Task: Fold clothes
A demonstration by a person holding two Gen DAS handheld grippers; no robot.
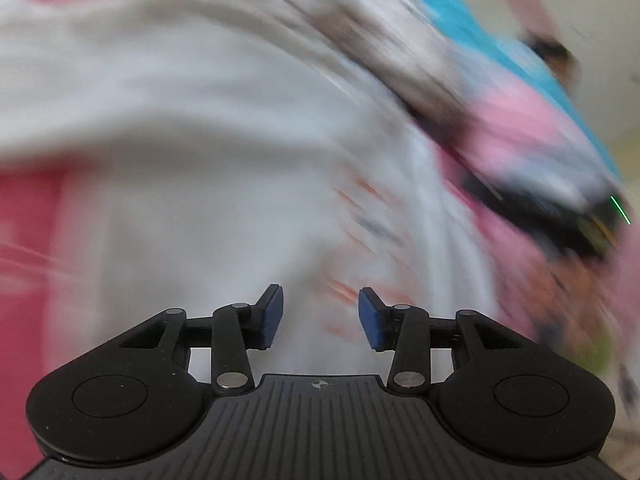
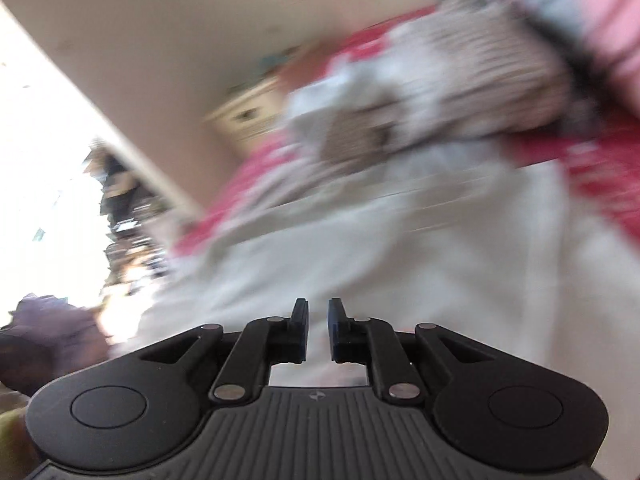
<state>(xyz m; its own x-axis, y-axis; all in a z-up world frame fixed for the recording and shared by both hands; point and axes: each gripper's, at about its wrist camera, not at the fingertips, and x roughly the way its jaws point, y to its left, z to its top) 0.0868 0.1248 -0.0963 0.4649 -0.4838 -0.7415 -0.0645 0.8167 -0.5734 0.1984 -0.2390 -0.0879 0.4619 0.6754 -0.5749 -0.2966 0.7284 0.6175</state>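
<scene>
Both views are heavily motion-blurred. A white garment (image 1: 200,160) with a faint orange and grey print lies spread on red-pink bedding (image 1: 28,240). My left gripper (image 1: 320,296) hovers over it, its blue pads (image 1: 272,316) well apart with nothing between them. In the right wrist view the same white garment (image 2: 400,260) fills the foreground. My right gripper (image 2: 318,308) is over it, its fingers a narrow gap apart, and only the cloth beyond shows through that gap. A striped brown-and-white garment (image 2: 480,80) lies bunched behind.
A black gripper body with a green light (image 1: 560,216) and a pink sleeve (image 1: 520,120) pass at the right of the left wrist view. Blue cloth (image 1: 480,28) lies beyond. A cream dresser (image 2: 248,116) stands against the wall. A purple heap (image 2: 48,340) sits at lower left.
</scene>
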